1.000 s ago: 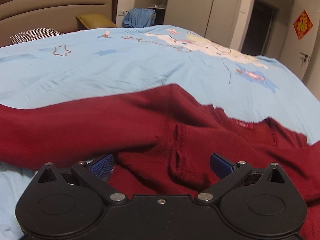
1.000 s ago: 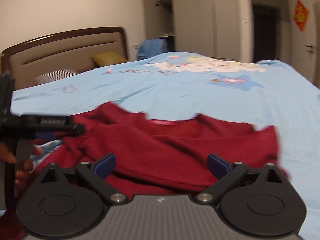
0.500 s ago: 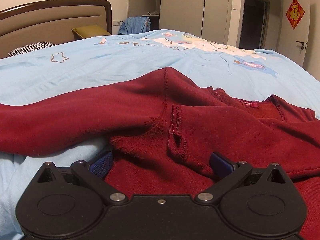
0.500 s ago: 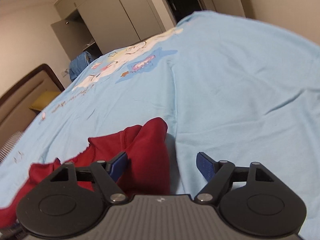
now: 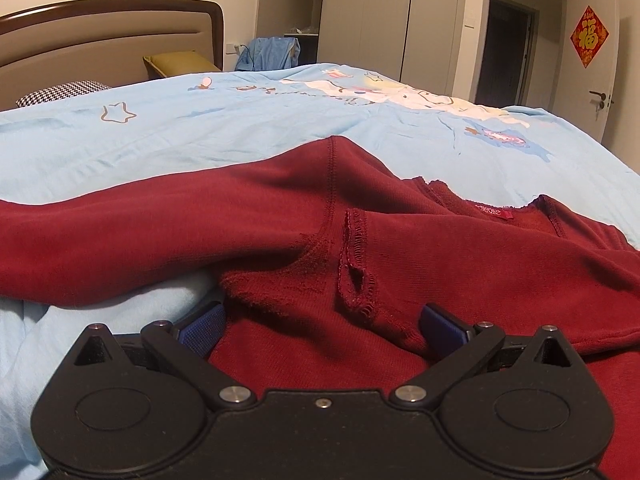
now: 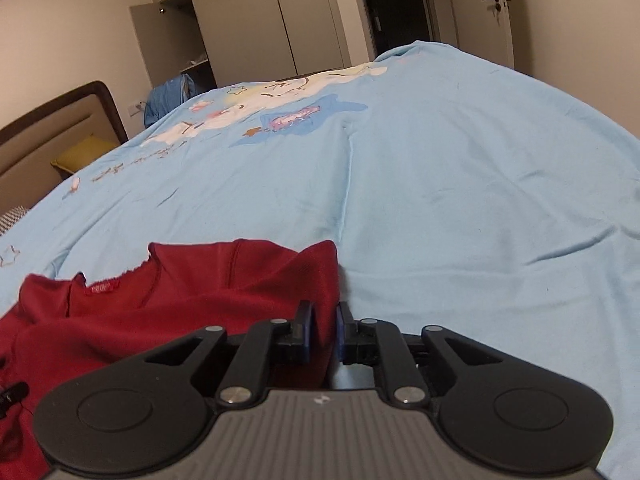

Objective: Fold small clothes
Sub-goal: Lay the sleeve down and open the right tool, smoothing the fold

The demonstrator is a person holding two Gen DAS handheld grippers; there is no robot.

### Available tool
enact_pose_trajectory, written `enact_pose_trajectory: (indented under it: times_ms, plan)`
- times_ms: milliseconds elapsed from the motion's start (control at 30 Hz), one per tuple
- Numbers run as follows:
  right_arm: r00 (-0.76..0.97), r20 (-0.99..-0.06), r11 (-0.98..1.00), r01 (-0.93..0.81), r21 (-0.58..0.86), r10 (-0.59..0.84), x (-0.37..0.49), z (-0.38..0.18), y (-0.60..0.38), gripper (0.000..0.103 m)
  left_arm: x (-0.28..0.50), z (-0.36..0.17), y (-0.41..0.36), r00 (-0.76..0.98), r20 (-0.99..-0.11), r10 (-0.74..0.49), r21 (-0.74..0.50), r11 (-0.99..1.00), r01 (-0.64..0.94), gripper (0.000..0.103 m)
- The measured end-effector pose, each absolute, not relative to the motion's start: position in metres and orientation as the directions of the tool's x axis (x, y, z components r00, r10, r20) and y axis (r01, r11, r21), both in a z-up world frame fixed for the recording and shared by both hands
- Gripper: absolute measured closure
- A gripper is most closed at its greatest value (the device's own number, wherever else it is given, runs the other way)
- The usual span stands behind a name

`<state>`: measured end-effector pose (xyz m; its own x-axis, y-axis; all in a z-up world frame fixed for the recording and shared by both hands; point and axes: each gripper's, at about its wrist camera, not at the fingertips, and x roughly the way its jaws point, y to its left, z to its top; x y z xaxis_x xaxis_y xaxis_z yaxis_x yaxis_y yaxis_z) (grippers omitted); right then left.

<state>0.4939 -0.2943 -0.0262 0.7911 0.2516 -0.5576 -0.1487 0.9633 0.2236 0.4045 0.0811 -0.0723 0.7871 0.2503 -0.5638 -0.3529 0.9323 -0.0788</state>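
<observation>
A dark red knit top (image 5: 440,248) lies rumpled on the light blue bed cover (image 5: 240,128), neck label facing up, one sleeve stretched out to the left. My left gripper (image 5: 320,320) stands open low over the top, its blue pads wide apart on either side of a bunched underarm seam. In the right wrist view the top (image 6: 200,280) fills the lower left. My right gripper (image 6: 323,332) is at the top's right edge, jaws closing, with a raised fold of red cloth pinched between the blue pads.
The blue cover (image 6: 440,200) stretches away to the right of the top. At the head of the bed are a brown headboard (image 5: 100,40), a yellow pillow (image 5: 180,62) and a checked pillow (image 5: 60,92). Wardrobes (image 5: 380,20) and a white door (image 5: 596,60) stand behind.
My right gripper swung right to the top's right edge and its jaws narrowed from wide apart onto a fold of red cloth. My left gripper sank a little, then stayed still, jaws wide.
</observation>
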Motion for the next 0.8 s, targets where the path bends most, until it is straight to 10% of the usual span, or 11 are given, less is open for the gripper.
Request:
enact_pose_trajectory:
  times_ms: [133,433,667,800]
  plan:
    - [0.828,-0.506,0.968,-0.167,0.186,0.240,0.464,-0.012,-0.302,0.055,0.404,-0.073,0.082,0.791,-0.560,0.247,-0.085,0.932,-0.352,0.000]
    - [0.845,-0.485,0.938,-0.324,-0.126,0.227,0.392,-0.010,-0.283,0.042,0.403,-0.073,0.082,0.793,-0.557,0.247,-0.088,0.932,-0.352,0.000]
    - [0.854,-0.489,0.898,-0.345,-0.272,0.180,0.408,-0.018,-0.245,0.054,0.400,-0.073,0.085,0.800,-0.550,0.239,-0.104,0.931,-0.350,0.000]
    - [0.859,-0.489,0.892,-0.332,-0.308,0.151,0.412,-0.021,-0.234,0.094,0.399,-0.074,0.085,0.803,-0.547,0.237,-0.109,0.931,-0.349,0.000]
